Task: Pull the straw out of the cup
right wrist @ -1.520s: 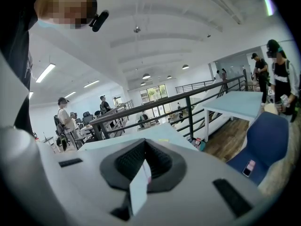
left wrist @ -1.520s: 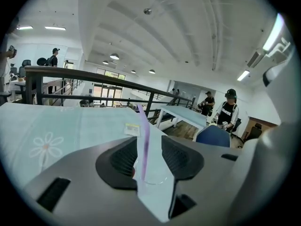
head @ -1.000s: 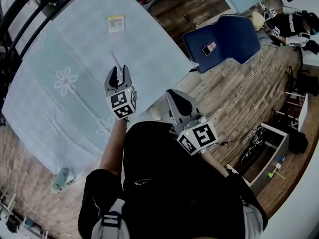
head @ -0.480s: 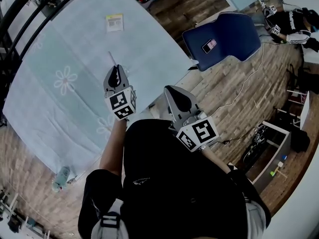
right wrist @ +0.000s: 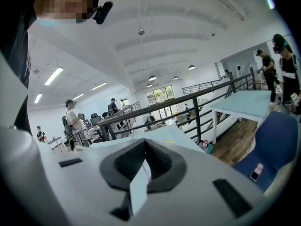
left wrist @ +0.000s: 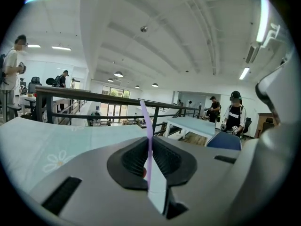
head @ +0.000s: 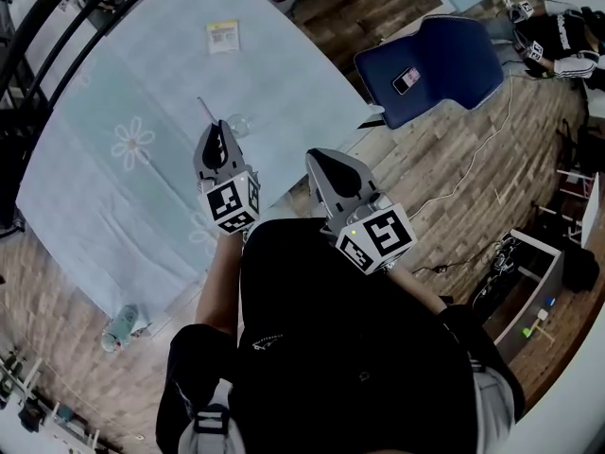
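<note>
Head view, landmark = clear cup [head: 238,121], standing on the table [head: 142,74] with its pale blue daisy-print cloth.

Left gripper [head: 218,132]: tips just left of the cup, over the cloth. In the left gripper view the left gripper [left wrist: 149,147] has just been closing. Its jaws now stand narrow, pads pressed on a lilac straw [left wrist: 145,121] between them. The straw runs upright past the tips, against the dark railing [left wrist: 94,98] behind.

In the head view the straw [head: 202,109] shows as a thin pale line slanting up-left, away from the cup. Its lower end is hidden behind the gripper body, so I cannot tell whether it is in the cup or clear of it.

Right gripper [head: 319,159]: right of the cup and nearer the person, past the table's edge, apart from both cup and straw. In the right gripper view the right gripper [right wrist: 144,147] has its jaws together, with nothing between the pads.

Other items:
- Yellow card [head: 223,37]: flat on the cloth, beyond the cup.
- Blue chair [head: 444,60]: well right of the cup, on the wood floor, with a phone [head: 406,80] lying on its seat.
- Bottle [head: 121,327]: well below-left of the cup, by the table's near corner.
</note>
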Available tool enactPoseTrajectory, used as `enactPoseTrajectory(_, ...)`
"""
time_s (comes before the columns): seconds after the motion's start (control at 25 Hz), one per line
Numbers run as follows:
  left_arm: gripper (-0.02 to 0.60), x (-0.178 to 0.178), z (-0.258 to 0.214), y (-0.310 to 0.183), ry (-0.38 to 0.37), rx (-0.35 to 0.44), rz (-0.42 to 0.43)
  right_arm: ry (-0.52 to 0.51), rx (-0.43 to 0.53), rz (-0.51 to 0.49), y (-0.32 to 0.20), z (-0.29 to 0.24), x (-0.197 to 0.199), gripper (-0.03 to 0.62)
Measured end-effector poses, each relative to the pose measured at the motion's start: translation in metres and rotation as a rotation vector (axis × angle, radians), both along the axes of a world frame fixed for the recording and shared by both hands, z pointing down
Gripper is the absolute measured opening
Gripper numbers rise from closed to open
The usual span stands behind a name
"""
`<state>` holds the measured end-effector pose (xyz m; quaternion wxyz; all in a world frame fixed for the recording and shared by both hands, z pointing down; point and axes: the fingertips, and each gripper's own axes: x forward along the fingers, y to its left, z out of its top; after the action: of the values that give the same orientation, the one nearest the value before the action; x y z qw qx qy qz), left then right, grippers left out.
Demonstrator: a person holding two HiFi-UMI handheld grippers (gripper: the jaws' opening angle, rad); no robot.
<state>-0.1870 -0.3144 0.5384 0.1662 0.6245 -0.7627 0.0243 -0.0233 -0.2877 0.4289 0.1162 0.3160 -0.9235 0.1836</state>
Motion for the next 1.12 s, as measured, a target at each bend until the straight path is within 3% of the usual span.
enactPoseTrajectory(0.44, 0.04, 0.017, -0.073, 0.04, 0.014, 0.158, -0.116, -0.059, 0.023, -0.15, 0.003, -0.013, 0.004, 0.009)
enactPoseTrajectory(0.6, 0.04, 0.035, -0.099, 0.051, -0.018, 0.19, -0.153, -0.072, 0.027, -0.205, 0.002, -0.015, 0.014, 0.009)
enactPoseTrajectory(1.12, 0.04, 0.135, -0.158, 0.074, -0.057, 0.272, -0.133, -0.116, 0.133, -0.4, -0.019, -0.041, 0.047, 0.009)
